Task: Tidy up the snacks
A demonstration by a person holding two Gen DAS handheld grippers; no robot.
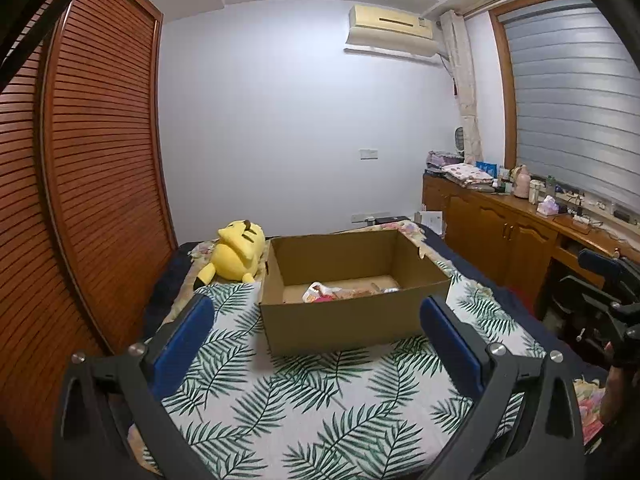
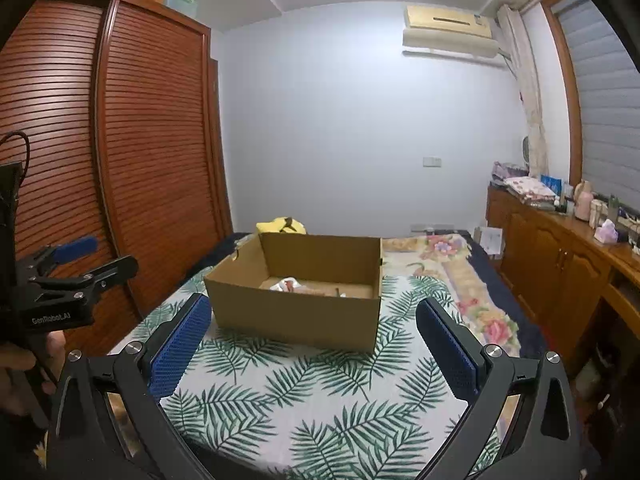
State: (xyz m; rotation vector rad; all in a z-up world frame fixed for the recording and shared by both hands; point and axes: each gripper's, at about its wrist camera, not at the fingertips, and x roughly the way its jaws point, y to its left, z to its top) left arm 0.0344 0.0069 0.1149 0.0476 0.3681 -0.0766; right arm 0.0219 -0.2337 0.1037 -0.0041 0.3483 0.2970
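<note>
An open brown cardboard box (image 1: 344,320) stands on the leaf-print bed cover (image 1: 304,400); it also shows in the right wrist view (image 2: 296,316). Several snack packets (image 1: 336,292) lie on its floor, also seen in the right wrist view (image 2: 296,286), partly hidden by the front wall. My left gripper (image 1: 316,320) is open and empty, held above the bed in front of the box. My right gripper (image 2: 314,320) is open and empty, also in front of the box. The left gripper also shows at the left edge of the right wrist view (image 2: 76,258).
A yellow plush toy (image 1: 238,254) lies behind the box on the left. A slatted wooden wardrobe (image 1: 92,160) lines the left side. A wooden cabinet (image 1: 500,228) with clutter runs along the right, under a window. A floral blanket (image 2: 448,276) lies to the right of the box.
</note>
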